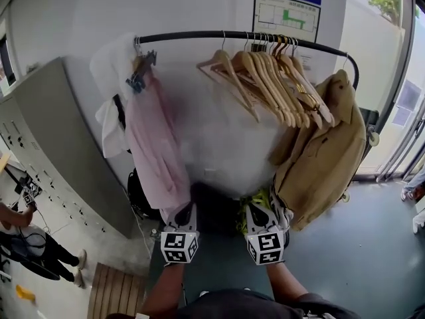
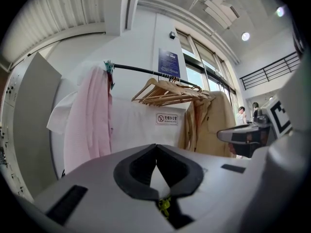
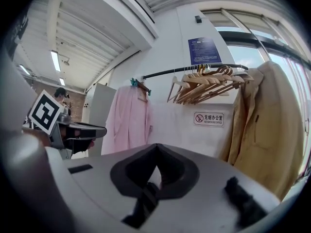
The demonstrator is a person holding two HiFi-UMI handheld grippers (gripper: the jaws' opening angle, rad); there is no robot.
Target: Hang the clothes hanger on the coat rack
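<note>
1. Head view shows the wooden hangers (image 1: 265, 72) bunched on the coat rack (image 1: 199, 36), right of the rail's middle. No loose hanger shows in any view.
2. Left gripper (image 2: 155, 147) has its jaws closed tip to tip with no hanger between them. A yellow-green scrap (image 2: 164, 205) shows in the slit at their root; whether it is pinched is unclear.
3. Right gripper (image 3: 155, 147) is also closed tip to tip. A dark strip (image 3: 146, 203) crosses below the pads, and I cannot identify it.
4. Both are held low and near, well below the rail.
5. Such a hanger is probably light, stiff and smooth. It is best gripped on the wooden shoulder beside the neck, leaving the thin metal hook free.
6. Bare rail between the pink shirt (image 1: 156, 145) on the left and the hangers looks the easiest landing. A tan coat (image 1: 329, 151) fills the right end.
7. Around the rack are a white wall behind, grey lockers (image 1: 60, 145) on the left, glass doors (image 1: 405, 131) on the right and a dark green floor (image 1: 358, 244).
</note>
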